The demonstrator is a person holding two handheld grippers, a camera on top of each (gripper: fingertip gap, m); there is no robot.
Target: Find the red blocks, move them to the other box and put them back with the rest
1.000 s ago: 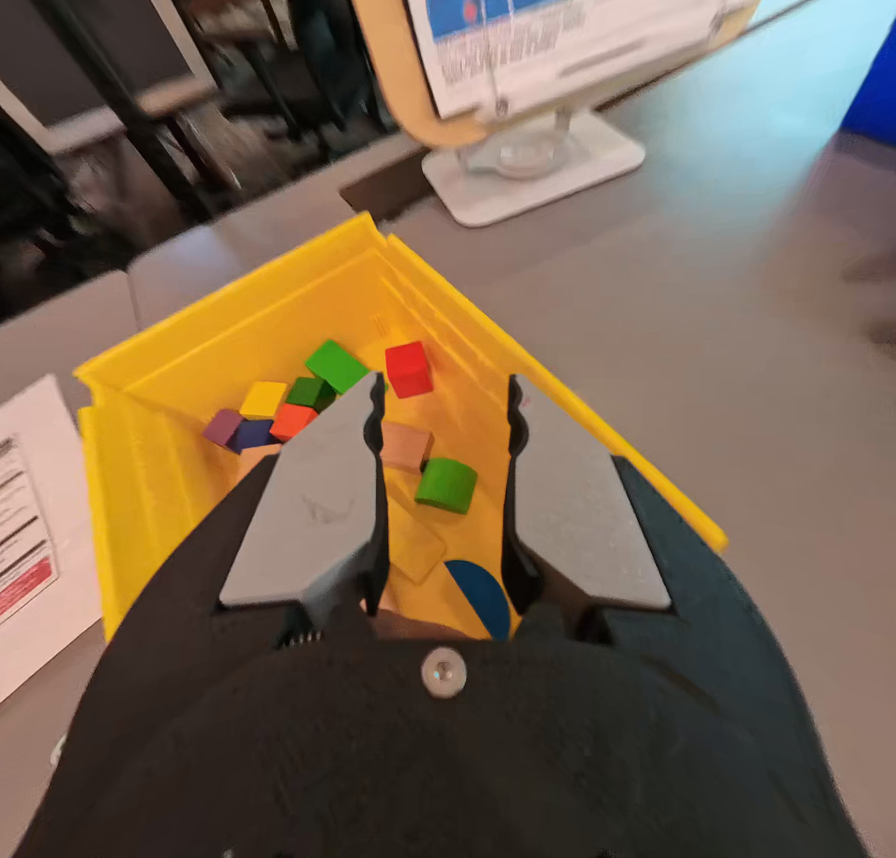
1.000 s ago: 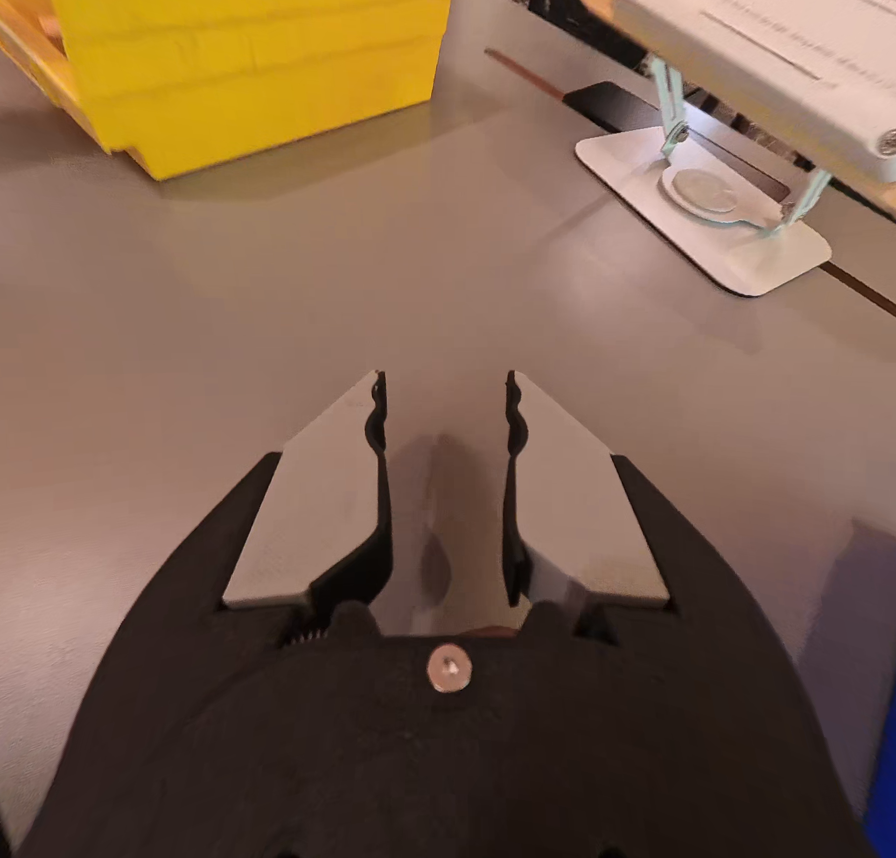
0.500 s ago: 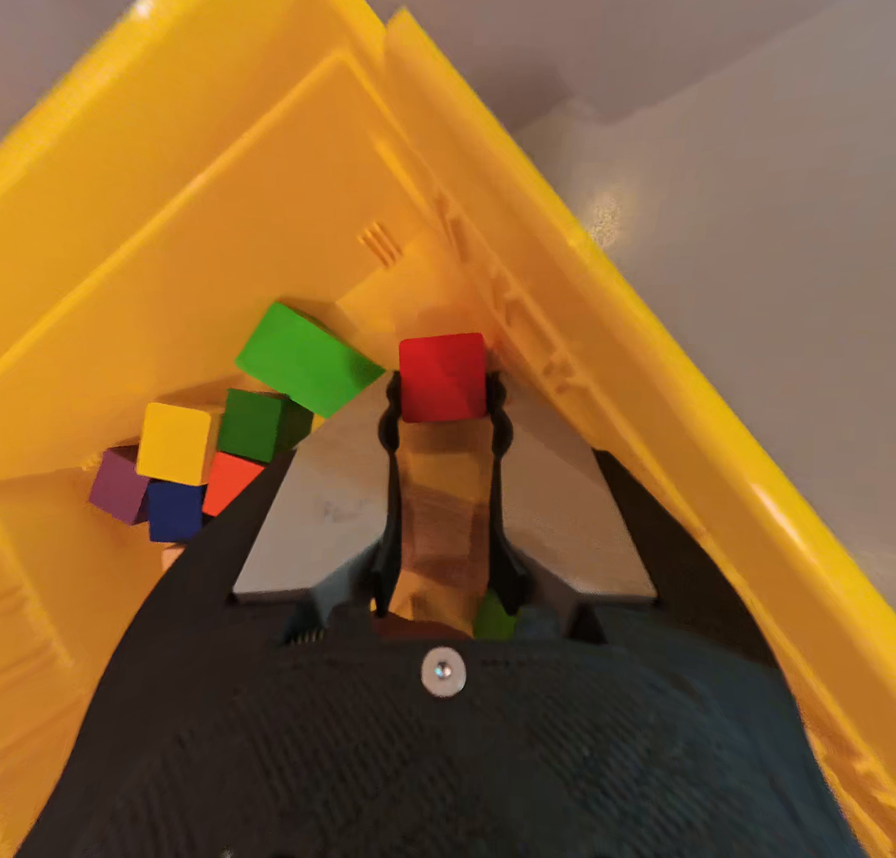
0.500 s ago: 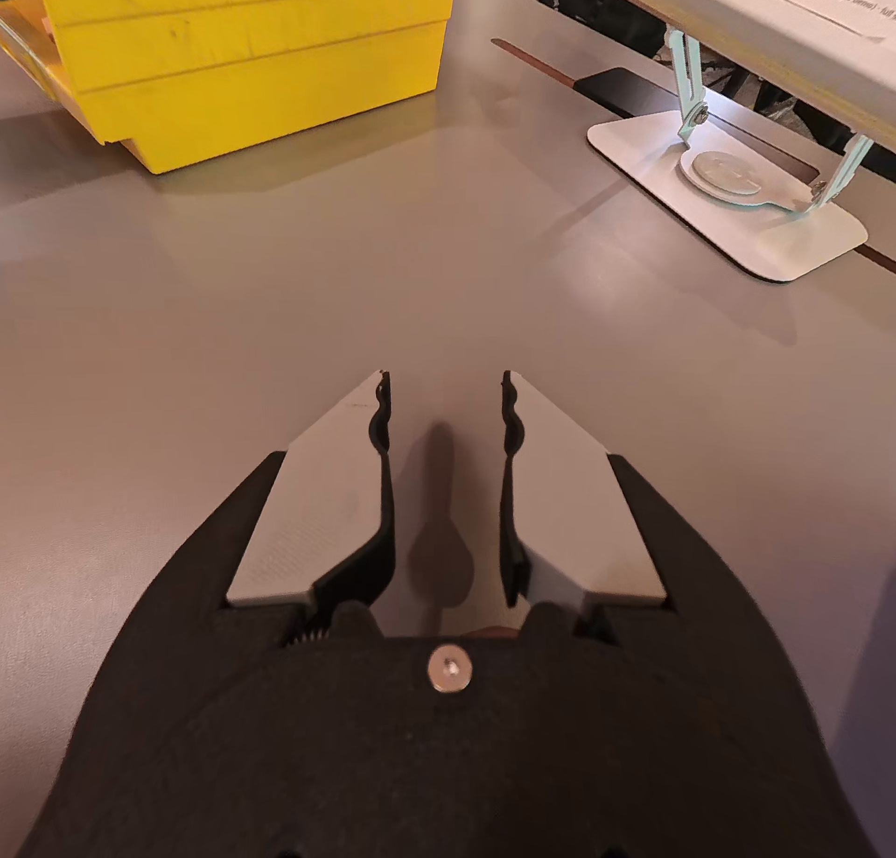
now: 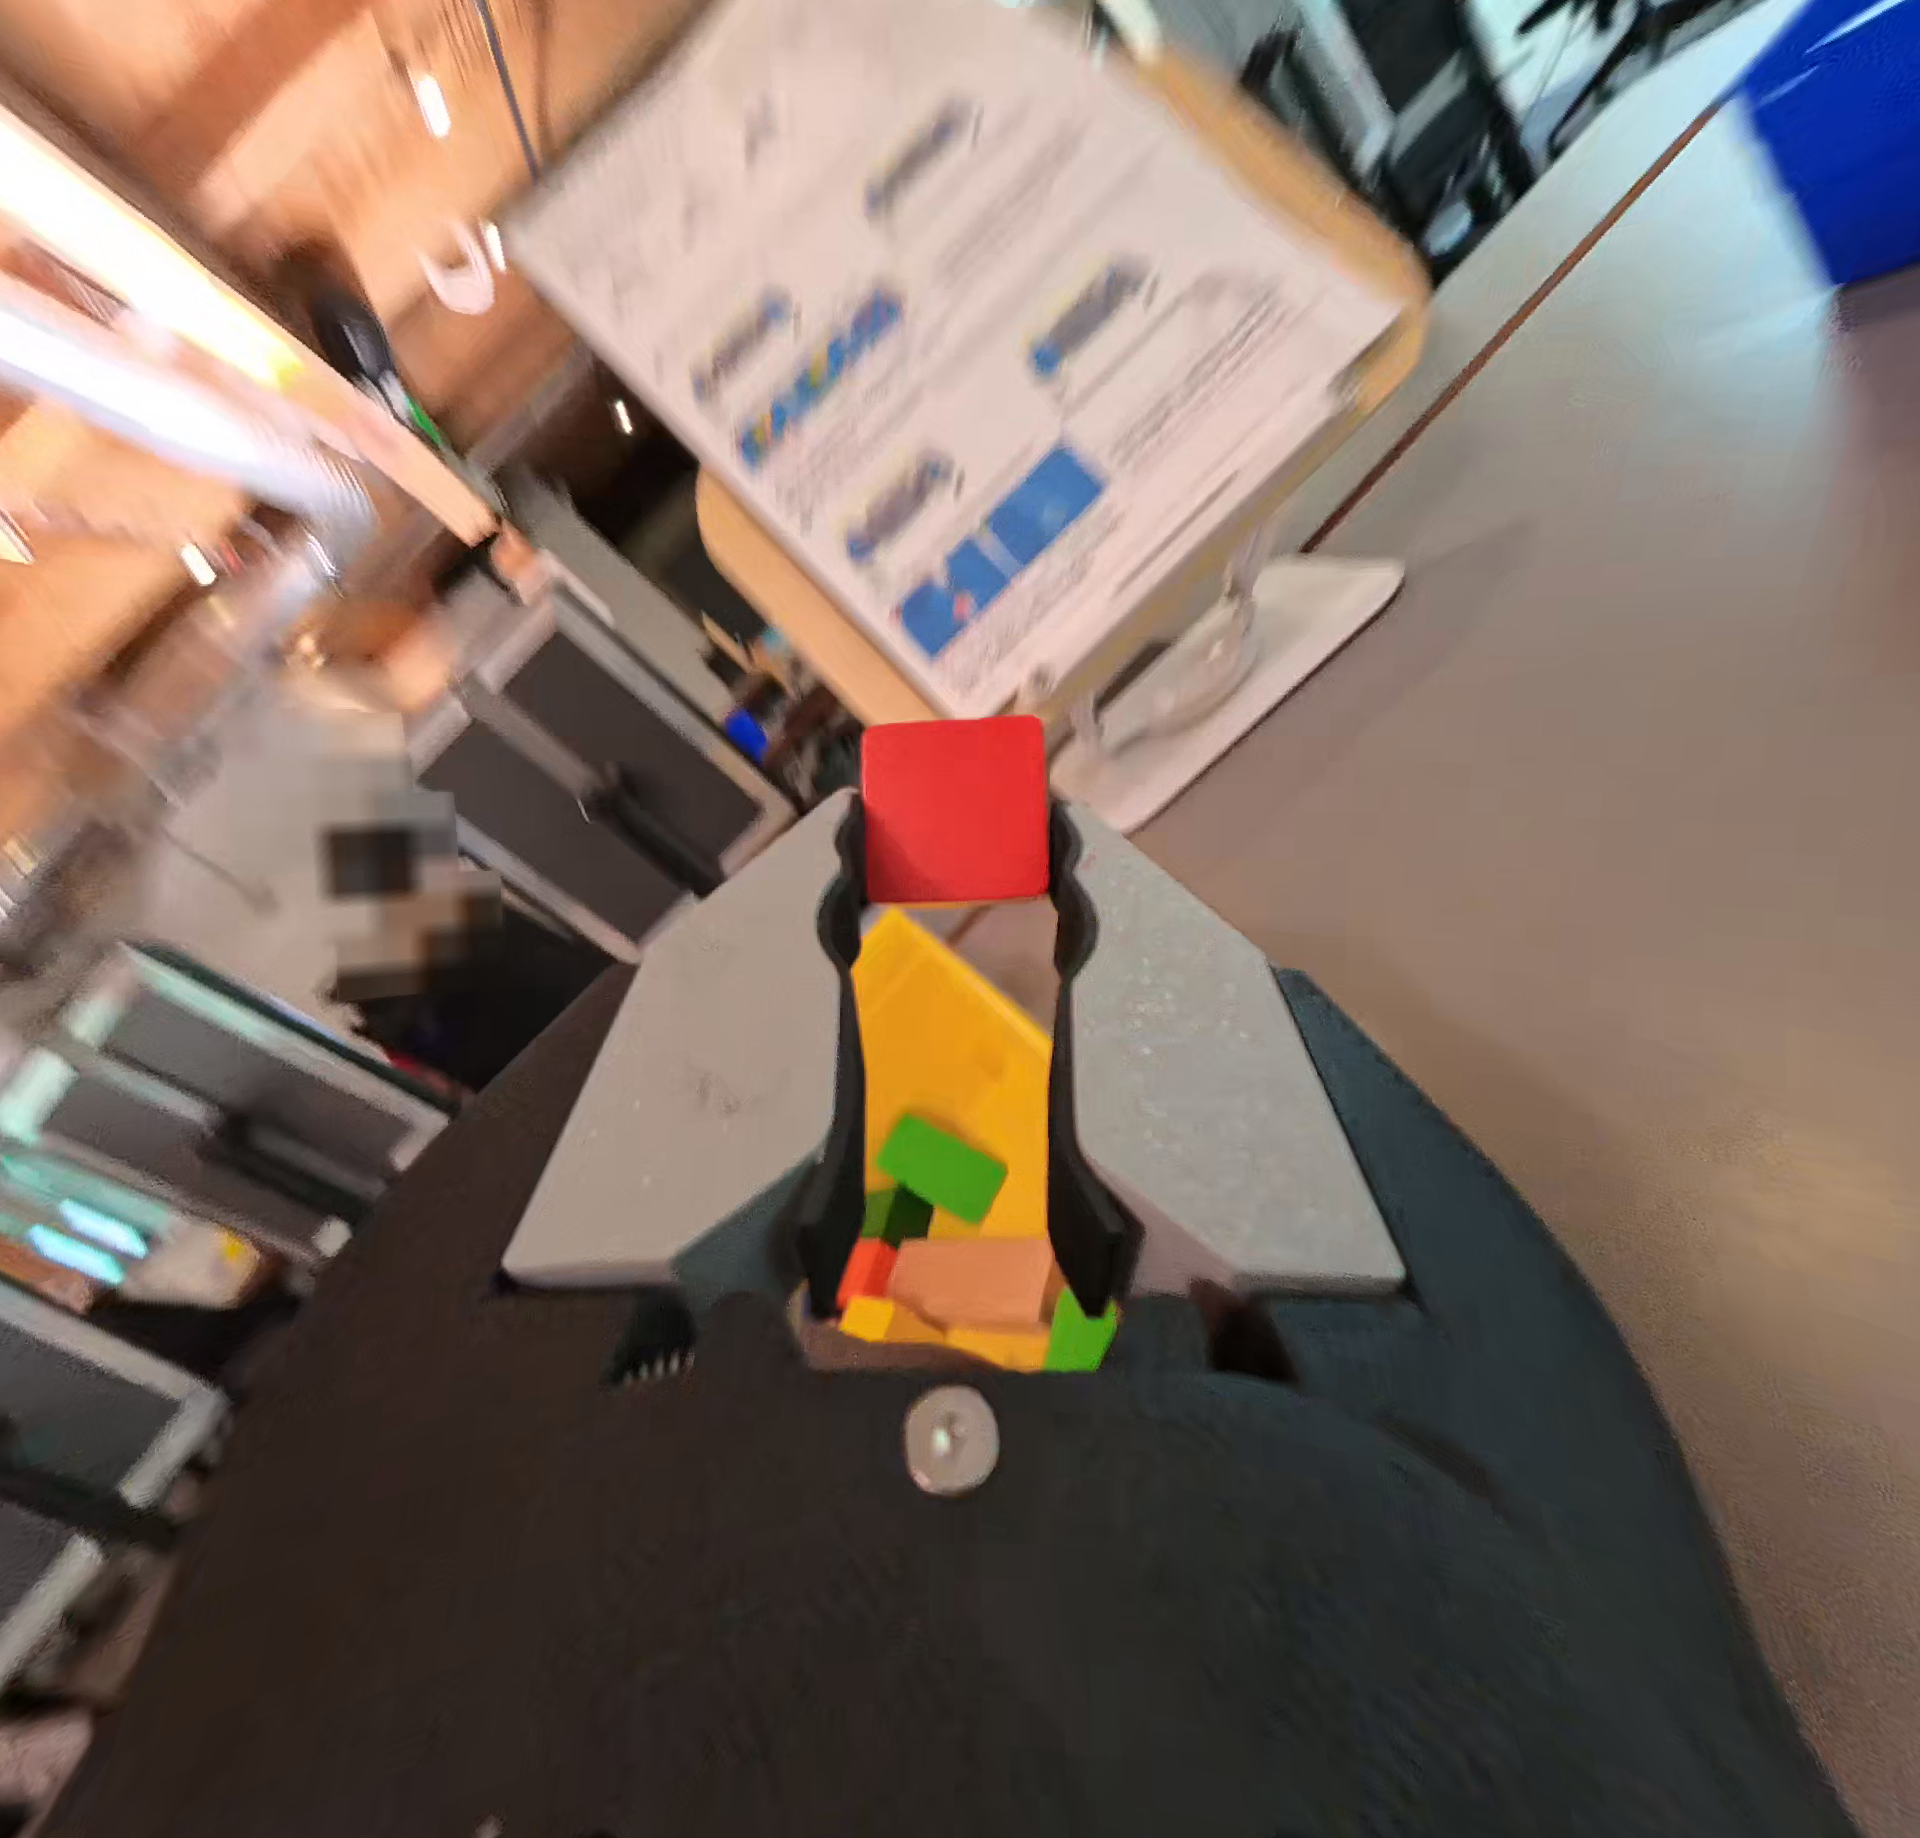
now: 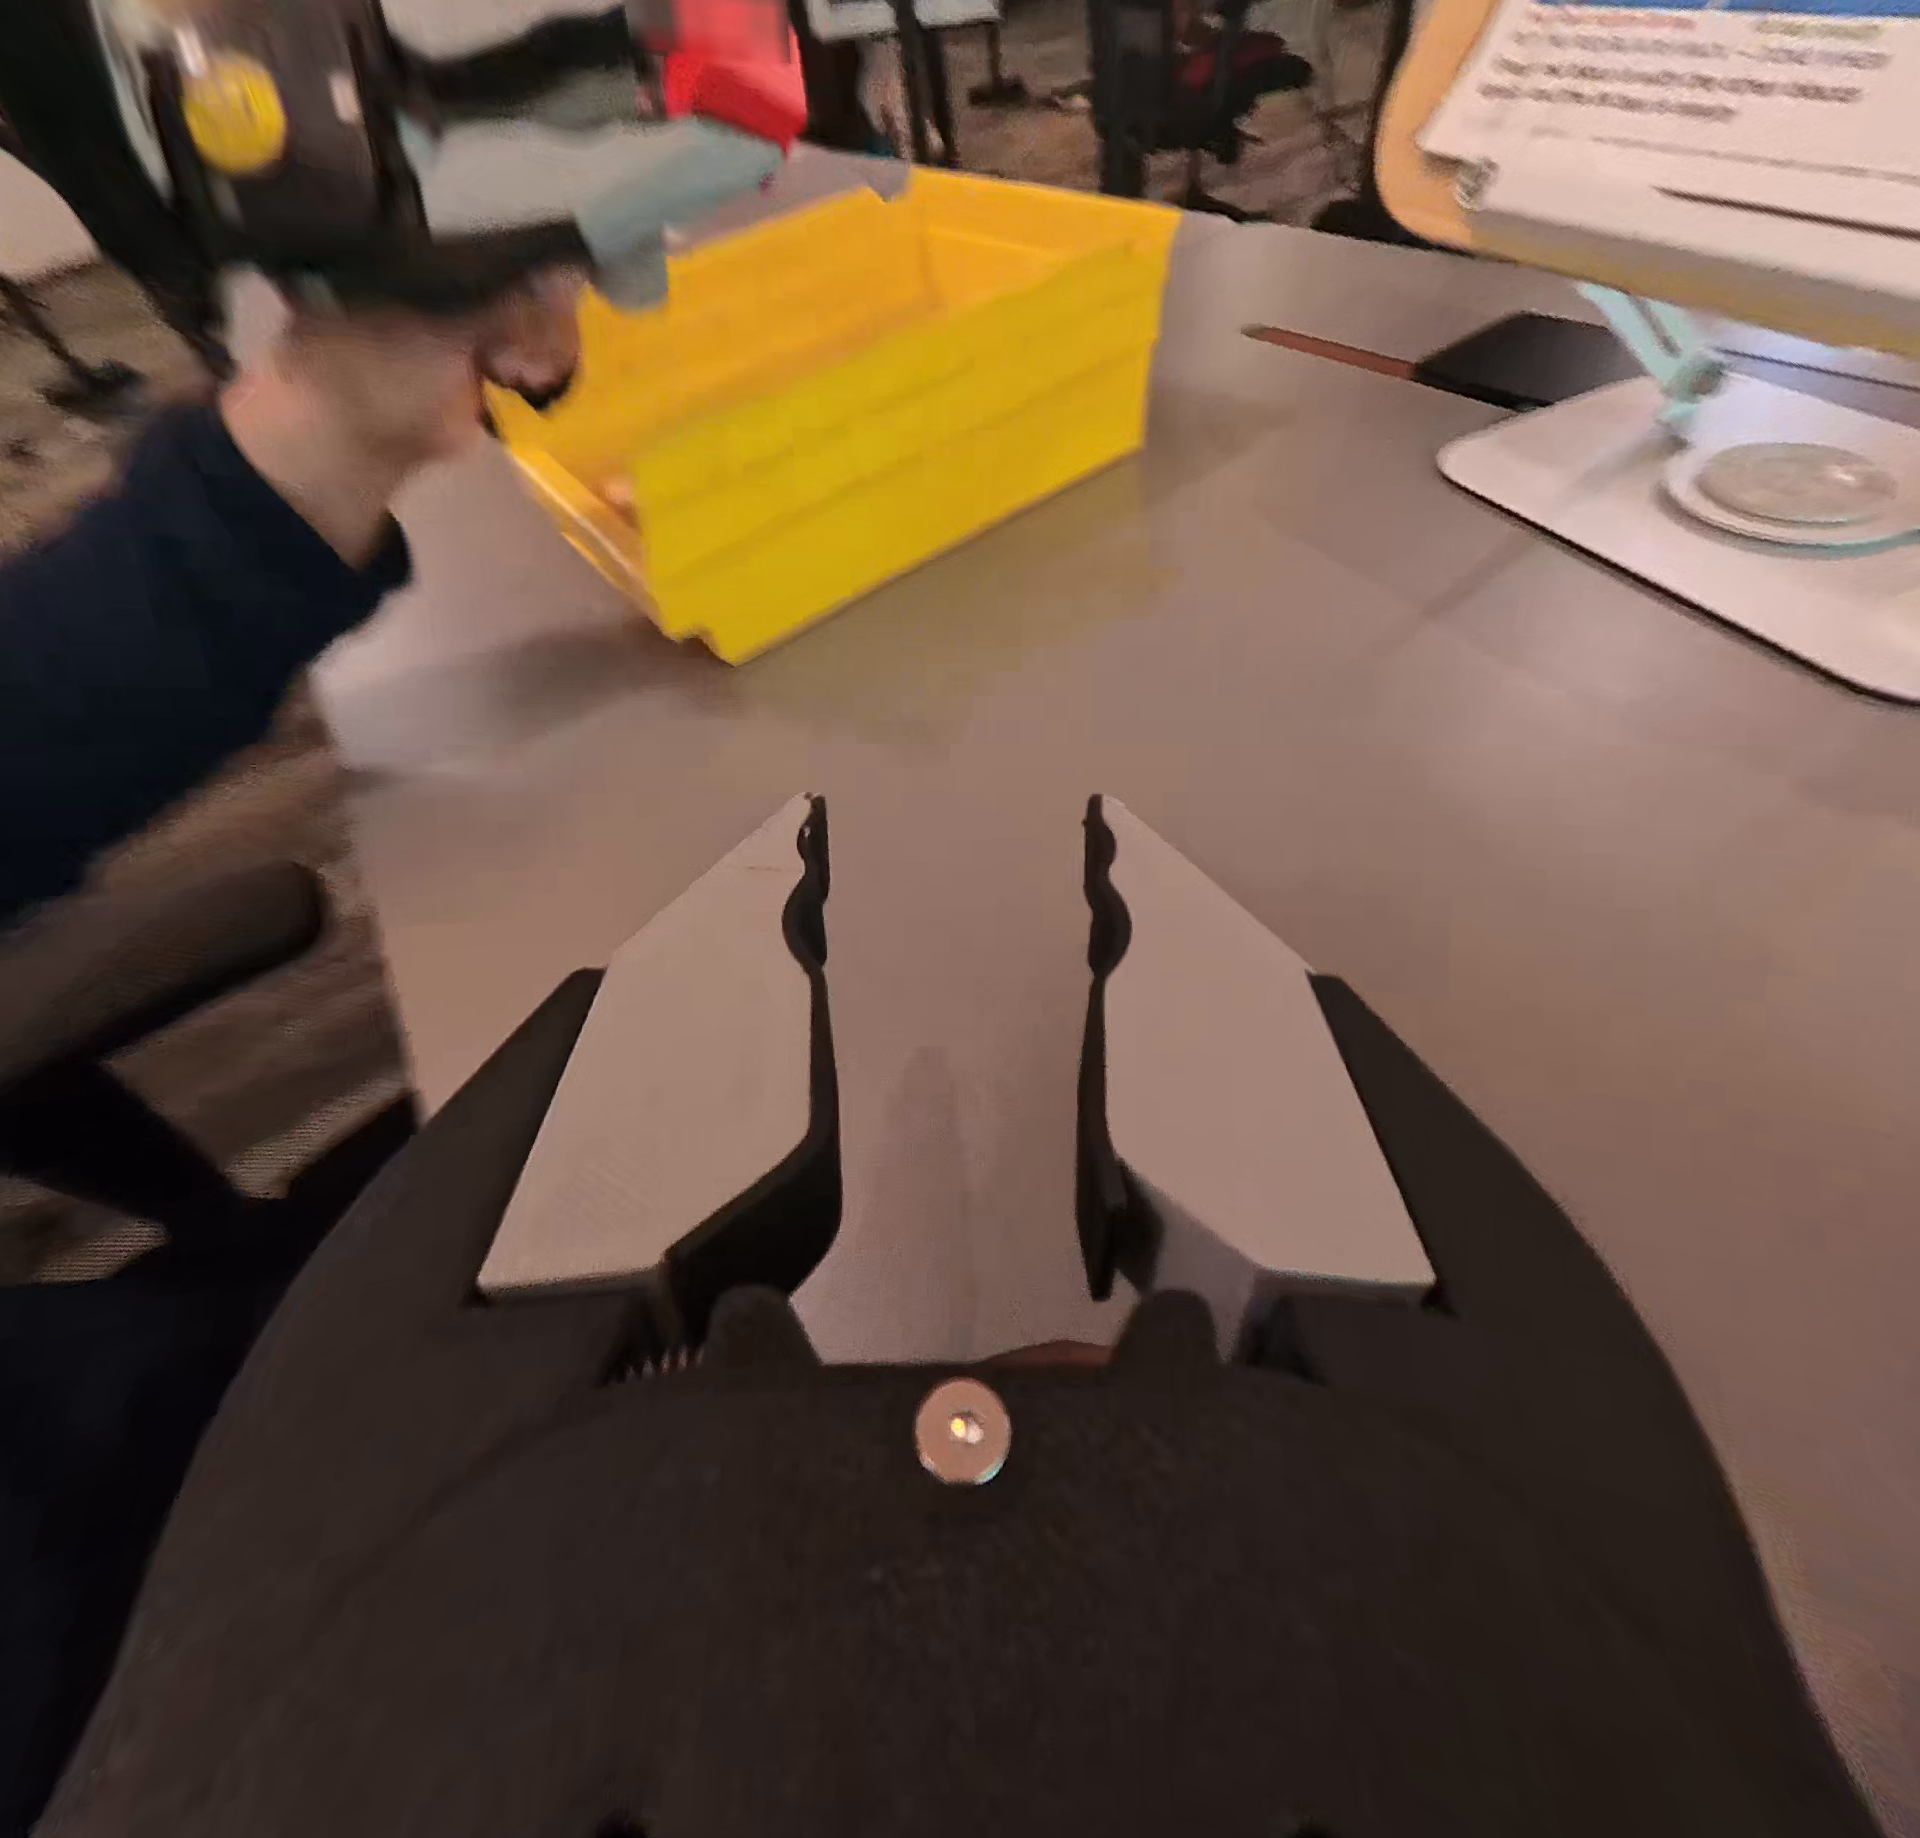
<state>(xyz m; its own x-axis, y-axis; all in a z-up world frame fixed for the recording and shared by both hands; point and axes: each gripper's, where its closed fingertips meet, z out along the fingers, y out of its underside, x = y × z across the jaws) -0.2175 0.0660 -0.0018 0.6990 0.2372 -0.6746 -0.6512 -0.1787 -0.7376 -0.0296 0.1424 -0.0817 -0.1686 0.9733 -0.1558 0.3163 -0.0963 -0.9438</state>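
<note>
Red cube is coming up out of the bin, first pick done

Left wrist view: the left tool (image 5: 954, 832) is now carrying the small red wooden cube (image 5: 954, 809), pinched at its tips, above the yellow plastic bin (image 5: 961, 1019) it was sitting in half a second ago. Right wrist view: the right tool (image 6: 951, 832) is hanging over the grey desk (image 6: 1351, 801), jaws apart and empty, same as before.

Matt painted-wood red block (image 5: 954, 809), glossy yellow plastic bin (image 6: 894, 417) — smooth, faintly sheeny grey table (image 6: 1351, 801).

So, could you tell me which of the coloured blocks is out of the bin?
The red wooden cube, clamped between the left gripper jaws; the rest lie in the yellow plastic bin.
</note>
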